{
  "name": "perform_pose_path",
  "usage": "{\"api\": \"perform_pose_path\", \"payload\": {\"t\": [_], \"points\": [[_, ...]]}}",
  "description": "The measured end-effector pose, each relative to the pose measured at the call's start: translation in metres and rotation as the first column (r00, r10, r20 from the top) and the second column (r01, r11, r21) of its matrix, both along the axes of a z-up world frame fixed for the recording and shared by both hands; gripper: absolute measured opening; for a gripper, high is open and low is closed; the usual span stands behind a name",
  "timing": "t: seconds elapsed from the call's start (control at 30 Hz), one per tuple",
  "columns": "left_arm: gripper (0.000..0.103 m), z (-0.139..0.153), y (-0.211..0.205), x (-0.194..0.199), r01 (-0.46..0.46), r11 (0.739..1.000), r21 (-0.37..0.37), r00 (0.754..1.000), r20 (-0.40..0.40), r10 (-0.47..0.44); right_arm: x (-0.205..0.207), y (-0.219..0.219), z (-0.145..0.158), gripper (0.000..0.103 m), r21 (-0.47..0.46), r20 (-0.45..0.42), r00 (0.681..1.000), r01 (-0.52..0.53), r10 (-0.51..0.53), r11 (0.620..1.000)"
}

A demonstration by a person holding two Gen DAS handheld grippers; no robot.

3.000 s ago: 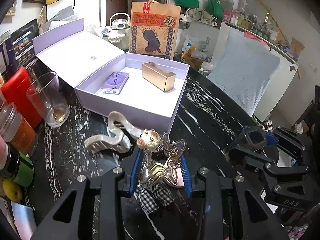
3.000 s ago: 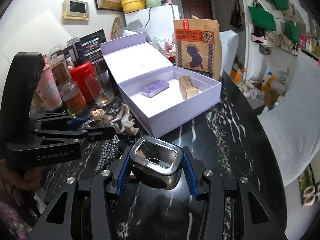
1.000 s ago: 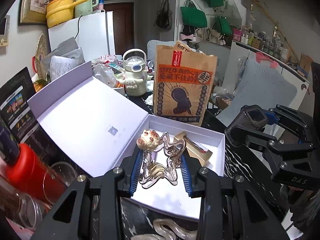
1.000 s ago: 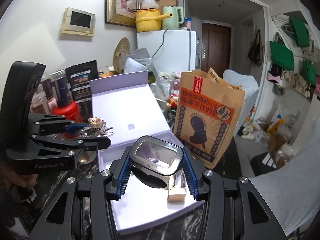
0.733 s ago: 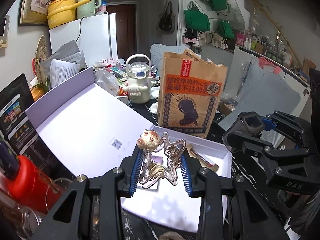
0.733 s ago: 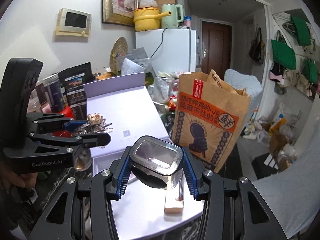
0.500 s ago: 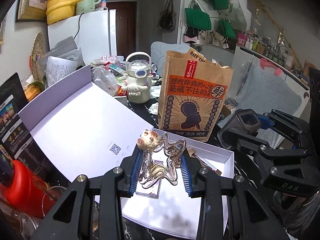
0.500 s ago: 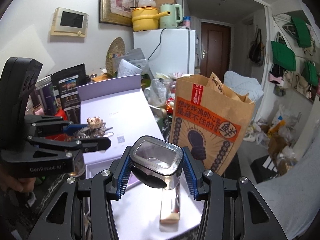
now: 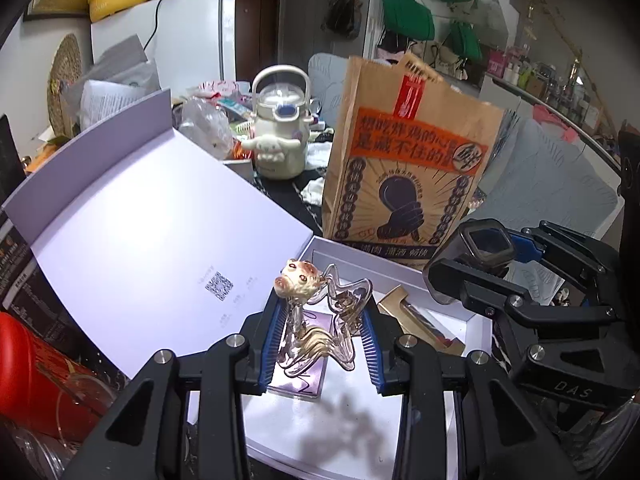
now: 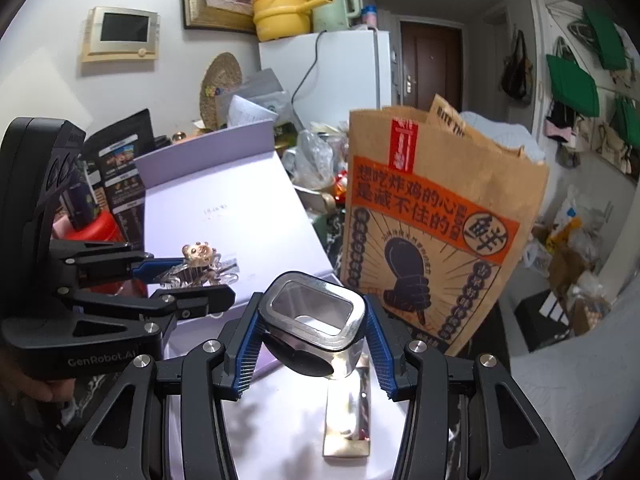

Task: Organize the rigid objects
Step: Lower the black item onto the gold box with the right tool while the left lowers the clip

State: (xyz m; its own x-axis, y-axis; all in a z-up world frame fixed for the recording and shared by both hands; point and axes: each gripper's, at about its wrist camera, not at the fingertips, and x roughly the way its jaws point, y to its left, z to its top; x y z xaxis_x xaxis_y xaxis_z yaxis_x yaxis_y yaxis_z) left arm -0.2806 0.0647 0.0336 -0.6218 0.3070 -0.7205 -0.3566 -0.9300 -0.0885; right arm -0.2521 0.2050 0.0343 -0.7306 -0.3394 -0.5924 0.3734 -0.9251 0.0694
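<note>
While both claws hang over the open lilac box (image 9: 360, 254), each is clamped on its own load. Left claw (image 9: 322, 344): blue pads pinch a clear hair clip (image 9: 324, 328) with a small bear head on top, held upright above the box floor. Directly below and ahead of this claw lies a purple card (image 9: 298, 380), flat in the box; the clip's shadow falls on the white floor nearer the camera. Ahead and to the right of the claw, a gold bar (image 9: 416, 326) lies in the box. Raised lid (image 9: 140, 240) slopes away to the left of the claw. Paper bag (image 9: 404, 160) stands beyond the box's far wall.

Right claw (image 10: 314, 338): pads closed on a silver tin (image 10: 316, 316), its rectangular window facing up and tilted toward the camera. Gold bar sits just under and slightly right of this claw, on the box floor. Left claw with the clip shows to its left, at similar height, well apart from the tin. Red canister (image 10: 96, 232) sits behind, far left.
</note>
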Motion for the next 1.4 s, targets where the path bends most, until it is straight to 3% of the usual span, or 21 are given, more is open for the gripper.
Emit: {"api": "perform_pose_path", "payload": {"t": [0.13, 0.3, 0.87, 1.0, 1.4], "points": [[0.035, -0.011, 0.004, -0.006, 0.004, 1.0, -0.009, 1.0, 0.025, -0.004, -0.008, 0.001, -0.009, 0.047, -0.003, 0.023, 1.0, 0.0, 0.0, 1.0], [0.035, -0.031, 0.015, -0.012, 0.005, 0.997, -0.08, 0.999, 0.045, -0.001, -0.019, 0.0, -0.023, 0.048, 0.001, 0.059, 0.998, 0.006, -0.006, 1.0], [0.035, -0.073, 0.028, -0.033, 0.041, 0.994, -0.097, 0.984, 0.178, -0.023, -0.035, 0.01, -0.058, 0.048, 0.022, 0.147, 0.989, 0.034, -0.036, 0.999], [0.035, -0.081, 0.03, -0.034, 0.031, 0.99, -0.136, 0.982, 0.191, -0.005, -0.035, 0.013, -0.064, 0.048, 0.037, 0.153, 0.987, 0.042, -0.047, 0.998], [0.035, -0.096, 0.026, -0.035, 0.014, 0.992, -0.127, 0.97, 0.242, 0.017, -0.036, 0.012, -0.075, 0.048, 0.06, 0.171, 0.983, 0.051, -0.061, 0.997]]}}
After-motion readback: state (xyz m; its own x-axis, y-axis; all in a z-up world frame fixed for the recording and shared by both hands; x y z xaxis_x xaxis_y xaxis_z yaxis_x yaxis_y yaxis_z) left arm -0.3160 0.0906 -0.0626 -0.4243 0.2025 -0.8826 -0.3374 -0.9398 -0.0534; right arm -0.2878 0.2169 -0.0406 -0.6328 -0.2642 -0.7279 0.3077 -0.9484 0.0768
